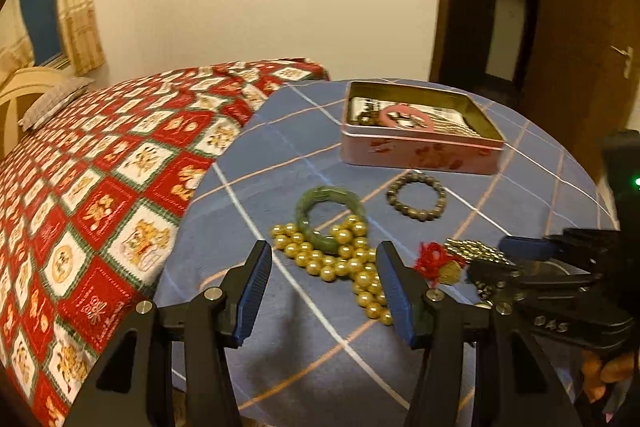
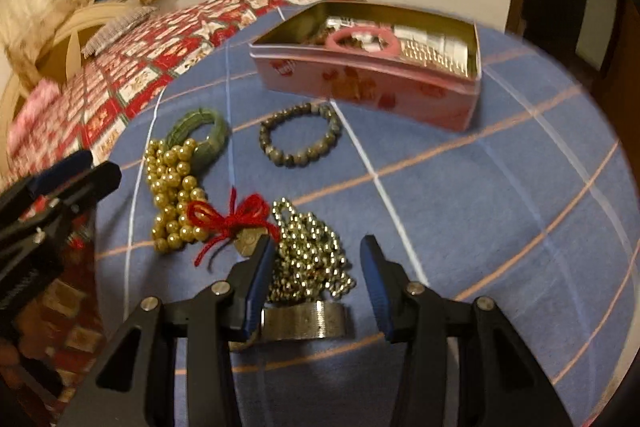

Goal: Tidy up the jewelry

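Right gripper (image 2: 316, 271), jaws apart, straddles the silver bead chain (image 2: 310, 251) on the blue plaid cloth (image 2: 480, 207). Left gripper (image 1: 324, 287), likewise apart, hovers over the gold bead necklace (image 1: 340, 259). Beyond lie the pink tin (image 2: 372, 87), green bangle (image 1: 320, 207), and dark bead bracelet (image 2: 300, 139).

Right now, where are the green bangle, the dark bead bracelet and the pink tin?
green bangle (image 1: 320, 195), left wrist view, far arc of the ring.
dark bead bracelet (image 2: 335, 126), right wrist view, beads on its right side.
pink tin (image 1: 416, 153), left wrist view, front wall.
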